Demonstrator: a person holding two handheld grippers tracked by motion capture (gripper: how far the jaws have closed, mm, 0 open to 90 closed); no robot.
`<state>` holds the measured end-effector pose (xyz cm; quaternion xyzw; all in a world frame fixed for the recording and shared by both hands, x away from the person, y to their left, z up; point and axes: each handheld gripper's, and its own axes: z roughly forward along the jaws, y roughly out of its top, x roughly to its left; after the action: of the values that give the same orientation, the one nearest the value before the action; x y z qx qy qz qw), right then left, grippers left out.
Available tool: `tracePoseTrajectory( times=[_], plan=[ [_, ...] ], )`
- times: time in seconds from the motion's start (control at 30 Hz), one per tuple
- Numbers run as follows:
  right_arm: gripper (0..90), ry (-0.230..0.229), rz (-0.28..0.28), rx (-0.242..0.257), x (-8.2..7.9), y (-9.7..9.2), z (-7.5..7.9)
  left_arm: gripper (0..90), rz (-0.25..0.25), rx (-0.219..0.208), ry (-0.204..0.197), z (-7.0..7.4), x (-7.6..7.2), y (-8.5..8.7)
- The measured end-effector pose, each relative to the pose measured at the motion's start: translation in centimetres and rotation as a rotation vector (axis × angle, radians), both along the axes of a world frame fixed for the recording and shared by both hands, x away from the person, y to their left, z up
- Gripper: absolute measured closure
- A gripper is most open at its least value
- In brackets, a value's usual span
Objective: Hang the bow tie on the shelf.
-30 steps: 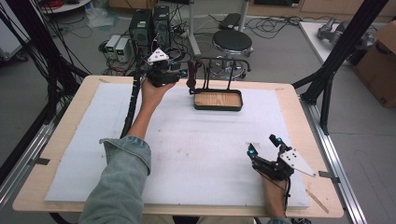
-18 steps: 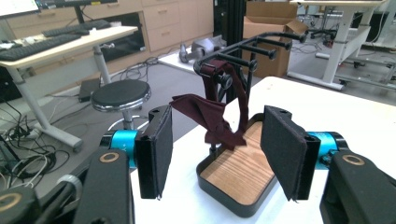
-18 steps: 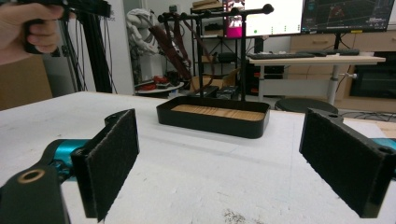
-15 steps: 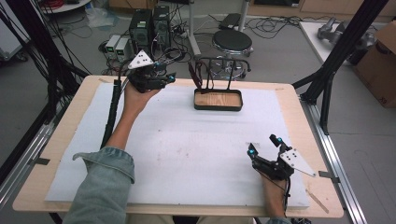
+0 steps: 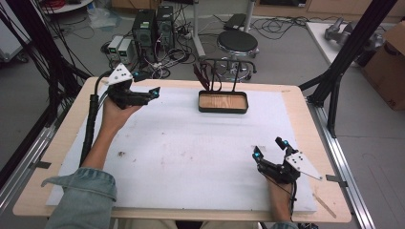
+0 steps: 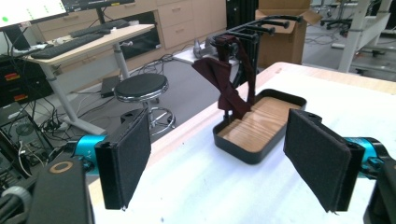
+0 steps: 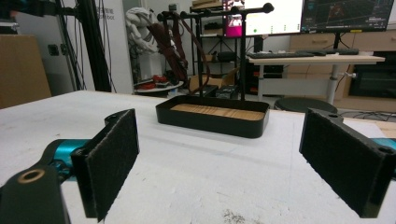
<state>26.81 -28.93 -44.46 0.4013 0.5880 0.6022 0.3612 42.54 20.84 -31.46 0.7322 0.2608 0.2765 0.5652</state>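
Observation:
A black tray [image 5: 223, 110] with a wooden floor stands at the far middle of the white mat, and a black peg rack [image 5: 224, 67] rises from it. A dark red strap [image 5: 206, 76] hangs from the rack's left pegs. My left gripper [image 5: 146, 82] is held at the far left of the table, pointing toward the rack and well apart from it. Its jaws have just been opening and nothing is between them. In the left gripper view the strap [image 6: 224, 84] and tray [image 6: 243, 151] lie ahead of the gripper [image 6: 219, 163]. My right gripper [image 5: 270, 148] rests open and empty at the near right.
The white mat [image 5: 191, 157] covers most of the wooden table [image 5: 296, 95]. A round stool [image 5: 237, 43], computer cases and cables sit on the floor beyond the far edge. Black frame posts [image 5: 344, 62] stand at the table's far corners.
My left hand has drawn leftward away from the rack, and its jaws have spread wider. The strap stays hanging on the rack. The right gripper has kept still.

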Motion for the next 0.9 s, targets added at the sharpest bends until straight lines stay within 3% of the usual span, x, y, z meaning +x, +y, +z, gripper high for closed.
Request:
tracePoseTrajectory(
  times=[0.07,0.3,0.67,0.9],
  plan=[
    [11.1,-0.001,-0.001,-0.002,0.0,0.0,0.0,20.8,0.000,-0.003,0.001,-0.1,-0.3,0.3],
    [11.1,-0.003,-0.004,-0.004,0.0,0.0,0.0,18.6,0.015,-0.015,-0.007,-0.9,-3.8,2.9],
    [11.1,-0.004,-0.010,-0.006,0.1,-0.1,0.0,18.8,0.048,0.051,-0.008,-2.8,-7.7,6.1],
    [11.1,-0.004,-0.012,-0.006,0.1,-0.1,0.0,18.7,0.072,0.050,-0.002,-4.6,-9.7,7.2]
  ],
)
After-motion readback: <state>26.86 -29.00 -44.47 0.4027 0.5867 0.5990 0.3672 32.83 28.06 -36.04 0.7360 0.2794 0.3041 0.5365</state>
